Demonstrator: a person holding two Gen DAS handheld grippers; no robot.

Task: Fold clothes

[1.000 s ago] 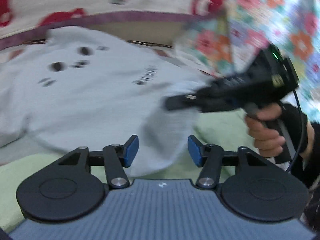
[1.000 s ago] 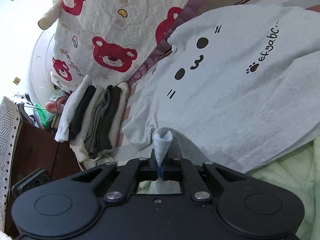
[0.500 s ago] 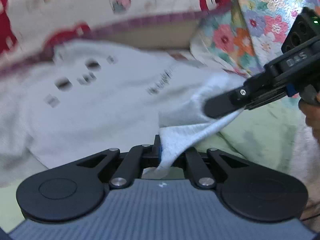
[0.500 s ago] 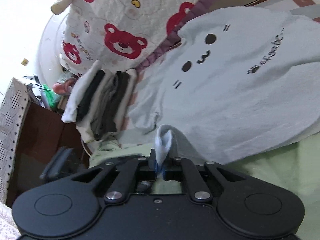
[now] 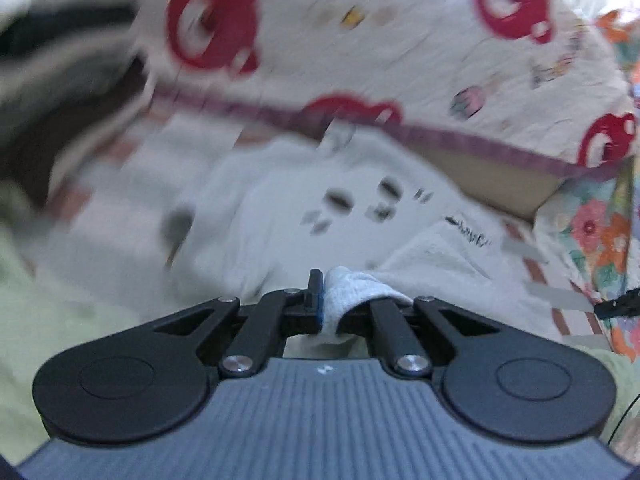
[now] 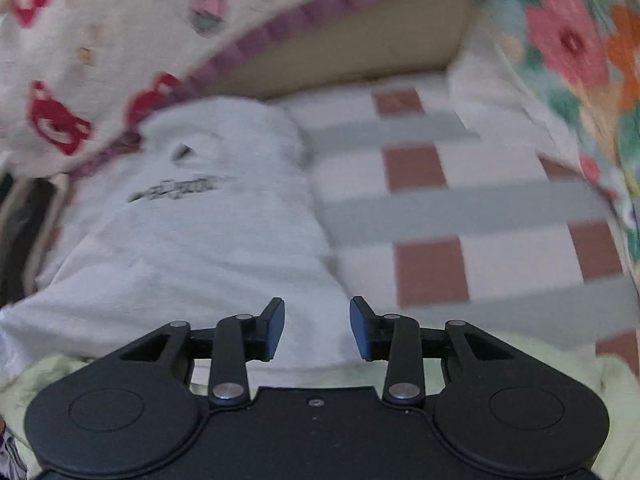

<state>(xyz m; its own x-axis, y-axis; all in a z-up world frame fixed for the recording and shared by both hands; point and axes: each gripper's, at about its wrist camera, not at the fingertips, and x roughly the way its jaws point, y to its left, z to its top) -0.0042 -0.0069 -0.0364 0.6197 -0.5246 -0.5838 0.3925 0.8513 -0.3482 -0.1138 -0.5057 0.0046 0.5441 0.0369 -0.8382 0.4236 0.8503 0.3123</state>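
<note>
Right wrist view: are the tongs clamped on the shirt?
No, the right tongs stand open, blue pads apart, above the white shirt.

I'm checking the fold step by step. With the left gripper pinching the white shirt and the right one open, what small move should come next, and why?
Probably carry the left gripper across and lay its pinched edge down on the white shirt. It is shut on a bunched bit of fabric, while the right gripper is open above the shirt's side, gripping nothing.
</note>
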